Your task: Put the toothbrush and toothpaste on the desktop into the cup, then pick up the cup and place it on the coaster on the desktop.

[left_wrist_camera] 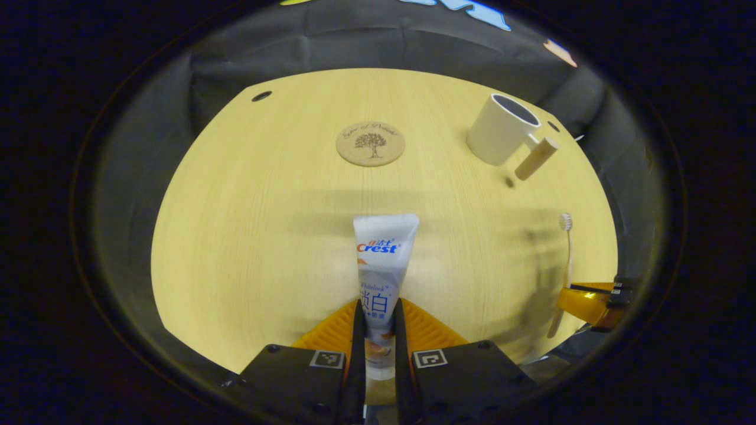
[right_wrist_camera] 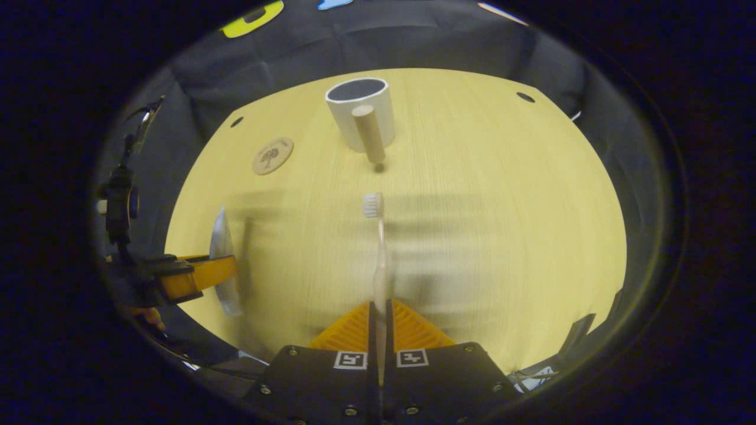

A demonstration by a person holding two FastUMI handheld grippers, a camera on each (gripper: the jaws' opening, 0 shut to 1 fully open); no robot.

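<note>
The left gripper [left_wrist_camera: 376, 330] is closed on the toothpaste [left_wrist_camera: 381, 277], both fingers pressing the lower part of the tube just above its cap, so the tube stands out ahead of the fingers with its flat crimped end farthest from them. Straight ahead of that end, well beyond it, the round coaster [left_wrist_camera: 370, 143] lies flat on the desktop [left_wrist_camera: 248, 236]. Farther off to the right stands the cup [left_wrist_camera: 503, 128], upright, its stick-like handle pointing back toward the gripper. Low at the right edge, the right gripper shows with the toothbrush [left_wrist_camera: 566, 260] rising from it.

The right gripper [right_wrist_camera: 378, 321] is clamped on the toothbrush [right_wrist_camera: 379, 260] — the fingers nearly meet around the lower handle, and the bristled head points away from them. Directly ahead of the head, apart from it, sits the cup [right_wrist_camera: 360, 112], mouth open upward, handle facing the gripper. The coaster [right_wrist_camera: 273, 156] lies ahead and to the left of the brush, beside the cup but not touching it. Far left, the left gripper [right_wrist_camera: 201, 273] holds the toothpaste [right_wrist_camera: 223, 260] edge-on — whether the tube touches the desktop [right_wrist_camera: 502, 236] I cannot tell.
</note>
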